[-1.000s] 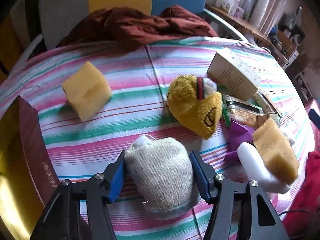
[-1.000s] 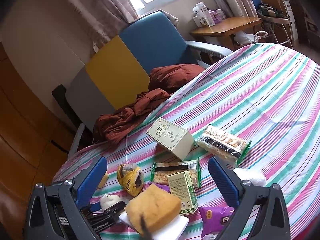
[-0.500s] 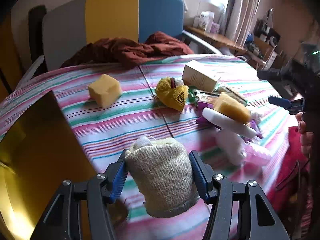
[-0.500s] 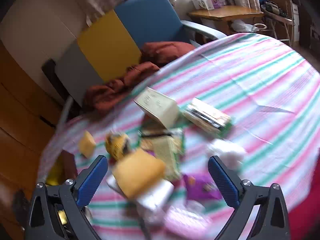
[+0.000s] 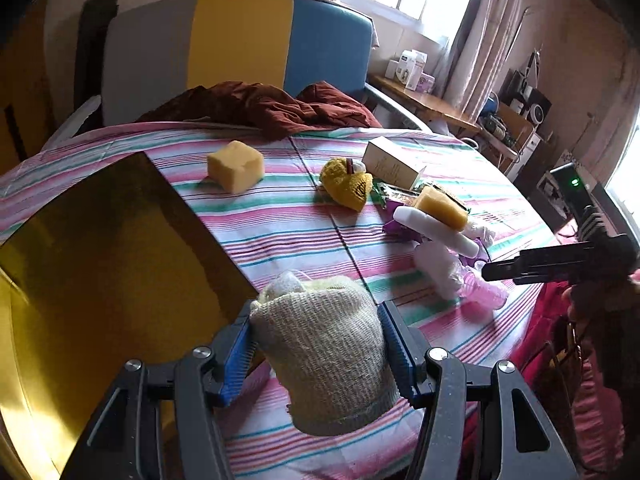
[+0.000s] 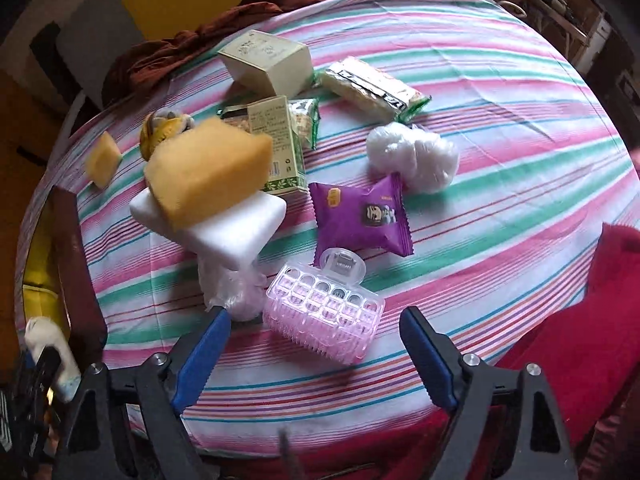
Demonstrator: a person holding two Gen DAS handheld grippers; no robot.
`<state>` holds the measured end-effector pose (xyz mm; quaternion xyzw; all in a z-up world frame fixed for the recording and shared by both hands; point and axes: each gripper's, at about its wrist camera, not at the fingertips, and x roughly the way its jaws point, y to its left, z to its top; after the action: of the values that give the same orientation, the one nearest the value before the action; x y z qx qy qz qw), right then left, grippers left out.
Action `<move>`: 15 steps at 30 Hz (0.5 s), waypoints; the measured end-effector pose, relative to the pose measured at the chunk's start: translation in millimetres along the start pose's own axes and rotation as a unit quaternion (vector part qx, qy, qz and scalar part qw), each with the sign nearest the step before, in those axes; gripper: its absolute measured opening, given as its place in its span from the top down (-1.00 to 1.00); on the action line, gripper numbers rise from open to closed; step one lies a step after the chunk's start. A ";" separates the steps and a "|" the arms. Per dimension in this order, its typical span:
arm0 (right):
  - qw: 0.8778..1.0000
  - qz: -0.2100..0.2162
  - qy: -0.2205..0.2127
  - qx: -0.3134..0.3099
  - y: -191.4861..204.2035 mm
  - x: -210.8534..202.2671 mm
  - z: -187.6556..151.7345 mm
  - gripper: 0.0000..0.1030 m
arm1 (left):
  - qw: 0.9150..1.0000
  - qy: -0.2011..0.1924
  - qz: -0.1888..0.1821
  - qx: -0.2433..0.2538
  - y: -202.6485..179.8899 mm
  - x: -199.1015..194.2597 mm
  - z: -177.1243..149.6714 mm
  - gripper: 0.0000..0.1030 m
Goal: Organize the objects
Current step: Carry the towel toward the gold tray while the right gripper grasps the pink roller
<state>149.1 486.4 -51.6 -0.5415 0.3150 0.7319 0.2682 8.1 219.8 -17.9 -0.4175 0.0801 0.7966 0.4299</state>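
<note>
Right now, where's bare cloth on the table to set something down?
Bare: the wide striped stretch right of the purple snack pack and white bag, out to the table rim. Also the strip between the lone yellow sponge and the gold box. Crowded: the middle pile around the white block, cartons and pink brush.

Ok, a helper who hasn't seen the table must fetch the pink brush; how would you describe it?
On the striped tablecloth, look at the near edge, just ahead of the right gripper. The pink brush lies below the purple snack packet. Nothing else there is see-through pink plastic, gridded, with bristles.
</note>
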 end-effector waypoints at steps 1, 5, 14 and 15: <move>1.000 0.003 0.002 0.007 -0.9 0.4 0.6 -0.70 | 1.000 -0.002 0.000 -0.002 2.6 -2.7 -1.7 -0.17; 1.000 -0.010 0.014 0.013 2.2 9.5 0.4 -0.67 | 1.000 -0.009 -0.002 -0.018 13.2 -11.5 -6.4 -0.17; 0.999 -0.025 0.014 0.027 -5.3 11.3 0.6 -0.37 | 0.999 -0.025 -0.005 -0.038 28.5 -27.5 -15.8 -0.17; 0.999 -0.027 0.006 0.030 -7.2 7.0 -0.8 -0.37 | 0.999 -0.027 -0.003 -0.038 29.4 -29.2 -16.8 -0.17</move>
<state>153.0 490.9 -59.7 -0.5459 0.3240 0.7112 0.3019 4.3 175.4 -14.0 -0.4122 0.0366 0.8087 0.4180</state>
